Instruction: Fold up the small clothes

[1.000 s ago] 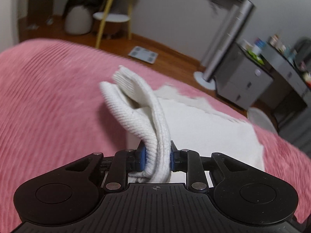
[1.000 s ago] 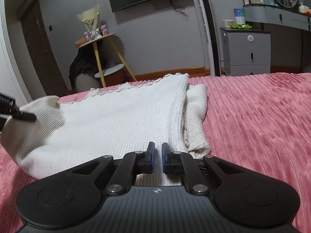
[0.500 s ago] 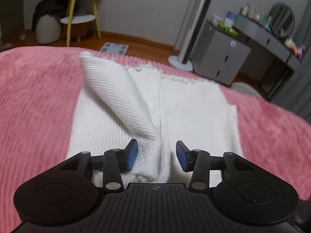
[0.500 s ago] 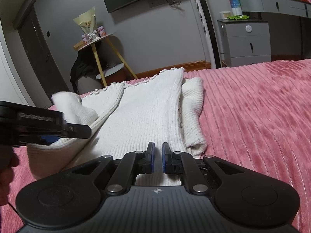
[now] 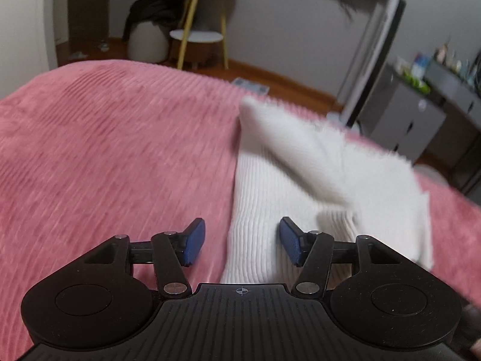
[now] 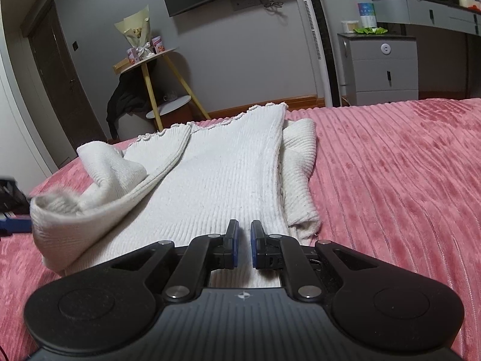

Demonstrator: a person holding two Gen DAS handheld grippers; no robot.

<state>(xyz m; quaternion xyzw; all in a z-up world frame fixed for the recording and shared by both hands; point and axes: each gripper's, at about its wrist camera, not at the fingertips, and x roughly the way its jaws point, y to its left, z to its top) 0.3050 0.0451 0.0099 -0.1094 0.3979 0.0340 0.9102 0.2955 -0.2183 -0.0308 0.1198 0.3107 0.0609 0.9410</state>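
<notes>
A: Step in hand, as I read it: side fold of the white knit top [image 6: 228, 180], which lies on the pink bed cover [image 6: 405, 180]. Its right sleeve [image 6: 299, 156] is already tucked along the right edge. The left sleeve [image 6: 99, 177] has been brought over onto the body but sits humped, not flat.

B: Left gripper [image 5: 239, 245]?

A: Fingers apart; they have just been opening. The near left edge of the top shows in the gap between them, but neither pad presses on it, so nothing is held. View is motion-blurred.

B: Right gripper [image 6: 243, 246]?

A: Fingers together, only a sliver between the pads, nothing clamped. It sits over the near hem of the top; whether it rests on the cloth I cannot tell.

B: Next move?

A: Judgement only: flatten the left sleeve so it lies within the body outline, then take the near hem and fold it toward the far, frilled edge. Risk: the thick rib knit may spring back open.
</notes>
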